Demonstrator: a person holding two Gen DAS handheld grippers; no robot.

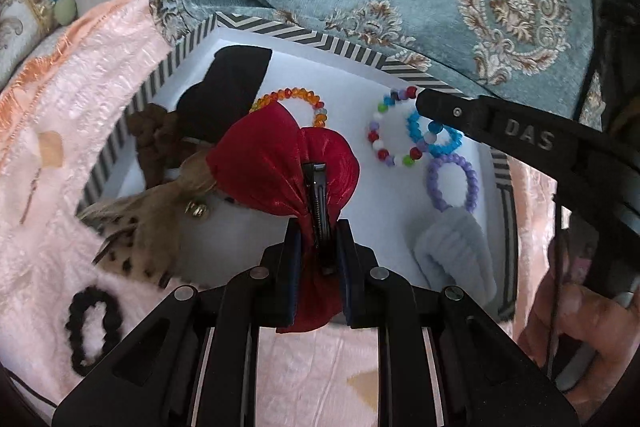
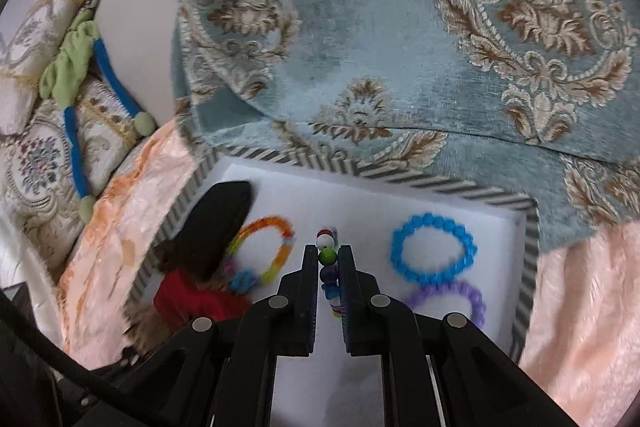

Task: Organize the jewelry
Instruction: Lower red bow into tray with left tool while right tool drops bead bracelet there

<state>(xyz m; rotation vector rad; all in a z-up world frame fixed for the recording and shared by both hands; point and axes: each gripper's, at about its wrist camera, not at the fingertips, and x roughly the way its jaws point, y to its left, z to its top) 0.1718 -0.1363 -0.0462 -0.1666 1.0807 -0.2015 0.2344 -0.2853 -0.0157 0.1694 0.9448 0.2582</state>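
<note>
Most pieces are already laid in the striped tray (image 1: pixel 176 55), over which a red bow clip (image 1: pixel 280 163) and multicoloured bracelet (image 2: pixel 327 259) are clamped in the left gripper (image 1: pixel 318 251) and right gripper (image 2: pixel 328 259) fingers, while a black hair tie (image 1: pixel 94 327) is left outside on the pink blanket (image 1: pixel 80 247).

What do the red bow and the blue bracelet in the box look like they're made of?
The red bow, held in the left tongs, looks like satin-type fabric: it shows a soft sheen and gathered folds, with a dark metal clip along it. The blue bracelet looks like translucent plastic beads, glossy; glass can't be excluded.
</note>
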